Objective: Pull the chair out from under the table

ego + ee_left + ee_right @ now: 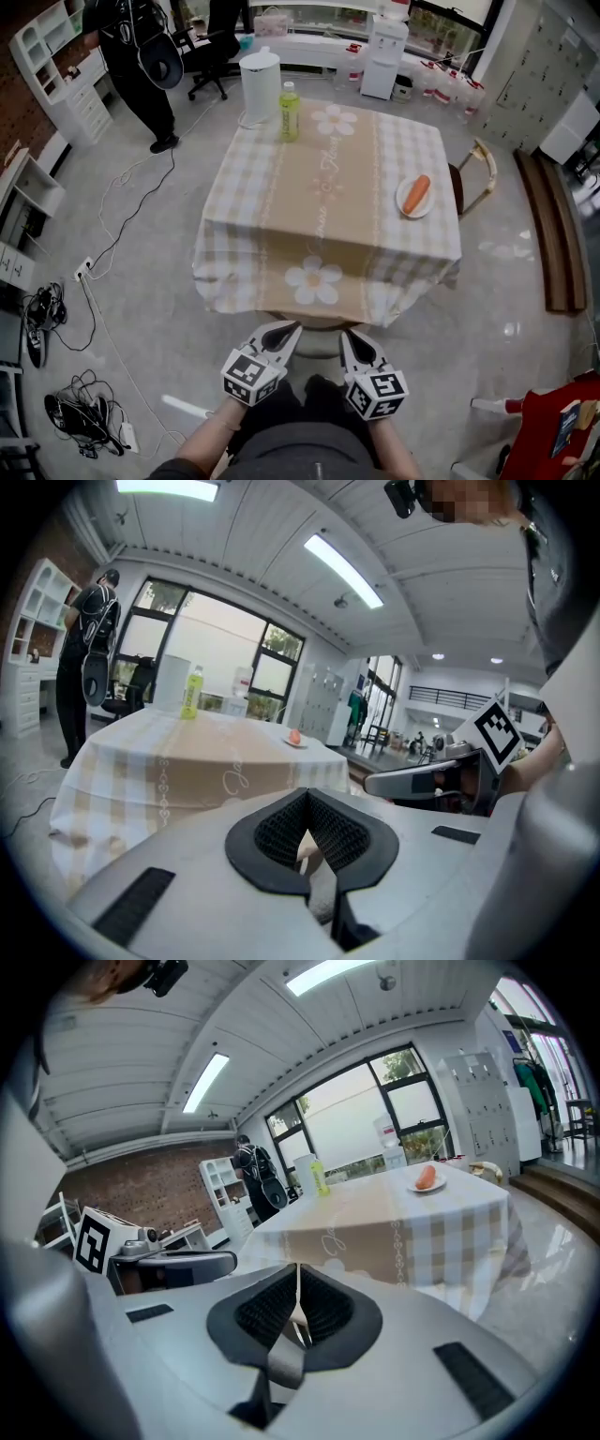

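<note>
Locating chair (312,323) first: tucked under near edge of table (356,178), straight ahead, mostly hidden by hanging cloth (394,272). Shows only a curved top rail and what seems a sliver of pale seat below the hem.

Tongs check: left tongs (281,331) and right tongs (352,336) side by side just near of that rail, not seen touching it. Both pinched to a slit, nothing clamped; checked in left gripper view and right gripper view, pads together, table beyond.

Handling estimate. Looks rigid, framed in wood, probably moderately heavy for two small tongs. Should slide rather than lift on glossy floor (169,281). May chatter or twist if pulled harder on one side. Appears smooth and rounded at the rail, so likely slippery under pads; wants a firm bite.

Where to hold. Open both tongs, take top rail left and right of centre, draw level toward near side with equal pull. Keep cloth out of the bite: hem touching rail or just above, cannot tell. At risk from dragged cloth: bottle (289,112) and white jug (261,86) at far edge, plus plate (401,201) with carrot (418,191) at right.

Also a second chair (480,173) at right side of table, well apart from tongs; not the one within reach.
</note>
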`<state>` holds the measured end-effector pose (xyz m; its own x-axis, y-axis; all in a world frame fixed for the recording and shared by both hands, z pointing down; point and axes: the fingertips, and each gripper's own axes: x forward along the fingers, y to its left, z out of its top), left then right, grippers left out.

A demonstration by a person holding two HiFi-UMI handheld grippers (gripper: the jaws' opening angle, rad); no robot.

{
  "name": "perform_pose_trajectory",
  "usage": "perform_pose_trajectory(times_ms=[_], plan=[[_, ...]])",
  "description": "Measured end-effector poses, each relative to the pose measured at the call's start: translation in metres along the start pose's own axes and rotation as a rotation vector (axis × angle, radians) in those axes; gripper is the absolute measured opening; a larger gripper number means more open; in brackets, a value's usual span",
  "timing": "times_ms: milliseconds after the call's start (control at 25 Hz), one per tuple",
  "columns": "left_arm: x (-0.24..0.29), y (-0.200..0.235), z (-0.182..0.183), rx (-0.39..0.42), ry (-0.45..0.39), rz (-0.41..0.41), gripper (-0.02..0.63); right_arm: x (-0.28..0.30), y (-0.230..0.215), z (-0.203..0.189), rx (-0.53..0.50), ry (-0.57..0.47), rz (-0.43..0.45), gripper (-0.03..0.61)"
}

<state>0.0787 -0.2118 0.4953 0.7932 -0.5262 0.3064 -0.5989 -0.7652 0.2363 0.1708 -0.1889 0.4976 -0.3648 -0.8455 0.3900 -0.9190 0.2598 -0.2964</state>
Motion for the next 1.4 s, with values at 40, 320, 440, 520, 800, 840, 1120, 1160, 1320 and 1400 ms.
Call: perform_pose_trajectory(times_ms=[40, 320, 440, 520, 800, 840, 1120, 1160, 1320, 1400], plan=[[-0.001, -0.003, -0.002, 0.001, 0.004, -0.003, 0.009, -0.003, 0.0, -0.001, -0.008, 0.003, 0.019, 0.014], [-0.003, -0.028, -0.017, -0.013, 0.057, -0.009, 0.009, -0.023, 0.001, -0.016, -0.098, 0.058, 0.127, 0.014], [-0.001, -0.042, -0.022, 0.008, 0.069, -0.015, 0.009, -0.028, 0.006, -0.023, -0.153, 0.076, 0.181, 0.014], [0.001, -0.05, -0.025, 0.02, 0.073, -0.02, 0.009, -0.03, 0.01, -0.028, -0.193, 0.088, 0.219, 0.014], [0.001, -0.071, -0.034, 0.055, 0.109, -0.067, 0.009, -0.035, 0.021, -0.036, -0.321, 0.127, 0.334, 0.014], [0.001, -0.071, -0.036, 0.07, 0.119, -0.071, 0.009, -0.035, 0.022, -0.037, -0.345, 0.139, 0.352, 0.014], [0.005, -0.083, -0.055, 0.211, 0.249, -0.155, 0.009, -0.034, 0.031, -0.058, -0.548, 0.244, 0.478, 0.015], [0.004, -0.087, -0.058, 0.245, 0.277, -0.173, 0.009, -0.034, 0.031, -0.061, -0.58, 0.255, 0.488, 0.015], [0.005, -0.095, -0.068, 0.33, 0.352, -0.216, 0.024, -0.033, 0.03, -0.07, -0.644, 0.286, 0.503, 0.015], [0.005, -0.094, -0.071, 0.359, 0.387, -0.228, 0.093, -0.033, 0.029, -0.073, -0.655, 0.304, 0.51, 0.015]])
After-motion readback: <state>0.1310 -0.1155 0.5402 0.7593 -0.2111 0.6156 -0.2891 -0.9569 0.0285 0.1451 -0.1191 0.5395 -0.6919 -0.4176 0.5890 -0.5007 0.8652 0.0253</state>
